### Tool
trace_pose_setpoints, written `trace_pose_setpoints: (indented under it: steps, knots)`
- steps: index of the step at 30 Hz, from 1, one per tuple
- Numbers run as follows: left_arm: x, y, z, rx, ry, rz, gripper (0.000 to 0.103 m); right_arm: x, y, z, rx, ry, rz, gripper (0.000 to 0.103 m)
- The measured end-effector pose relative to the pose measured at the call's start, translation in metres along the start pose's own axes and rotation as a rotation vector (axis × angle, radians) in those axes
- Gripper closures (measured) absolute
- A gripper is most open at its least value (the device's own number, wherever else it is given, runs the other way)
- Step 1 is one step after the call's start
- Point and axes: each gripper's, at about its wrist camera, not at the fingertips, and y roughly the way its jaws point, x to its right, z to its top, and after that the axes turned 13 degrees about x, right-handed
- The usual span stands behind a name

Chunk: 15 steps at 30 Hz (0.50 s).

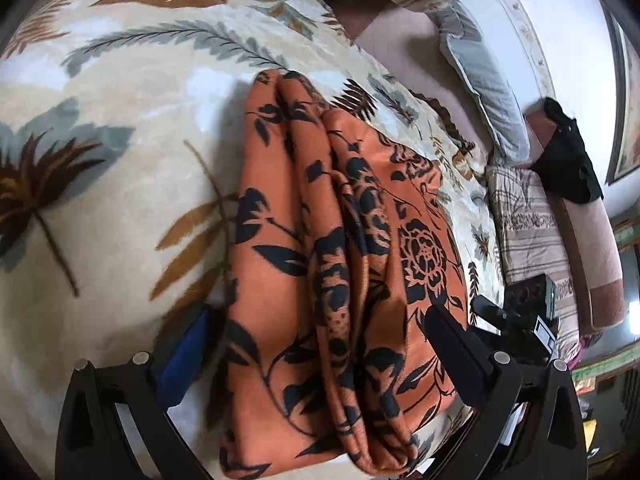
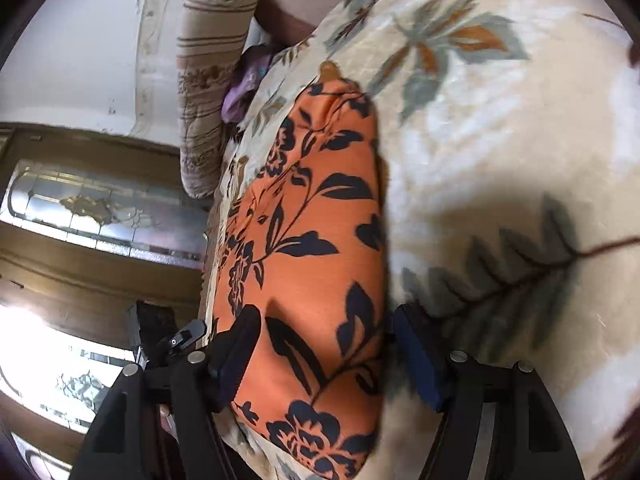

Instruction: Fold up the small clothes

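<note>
An orange cloth with black flowers [image 1: 332, 248] lies folded in several layers on a cream blanket with leaf print [image 1: 112, 184]. My left gripper [image 1: 320, 340] is open, its jaws wide apart on either side of the cloth's near end, one finger [image 1: 456, 348] on top of the cloth. In the right wrist view the same orange cloth [image 2: 316, 248] lies between the spread jaws of my open right gripper [image 2: 324, 352], with the left finger [image 2: 240, 348] resting on it. The right gripper's body [image 1: 532, 312] shows at the cloth's right edge.
A grey pillow [image 1: 484, 80] and a striped pillow [image 1: 528, 216] lie along the bed's far side, with a black garment [image 1: 568, 156] on the pink sheet. A purple item [image 2: 244, 84] sits beside a striped cushion [image 2: 208, 80]. A wooden cabinet with glass [image 2: 88, 208] stands beside the bed.
</note>
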Motion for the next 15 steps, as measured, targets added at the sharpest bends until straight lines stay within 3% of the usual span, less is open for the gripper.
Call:
trace_pose_setpoints:
  steps: [3,10,12,15]
  knots:
    - [0.005,0.007,-0.001,-0.026,0.0,-0.04,0.0,-0.004,0.01,0.0,-0.008,-0.017,0.014,0.031]
    - [0.022,0.017,-0.004,-0.01,0.071,-0.048,0.003,-0.014,0.03,0.002,0.006,-0.079,0.014,0.03]
    - [0.027,0.018,-0.005,-0.003,0.114,-0.021,0.012,-0.018,0.032,0.0,0.02,-0.112,0.001,0.034]
    - [0.031,0.015,-0.006,0.02,0.162,0.025,0.044,-0.022,0.032,-0.005,0.045,-0.153,-0.009,0.053]
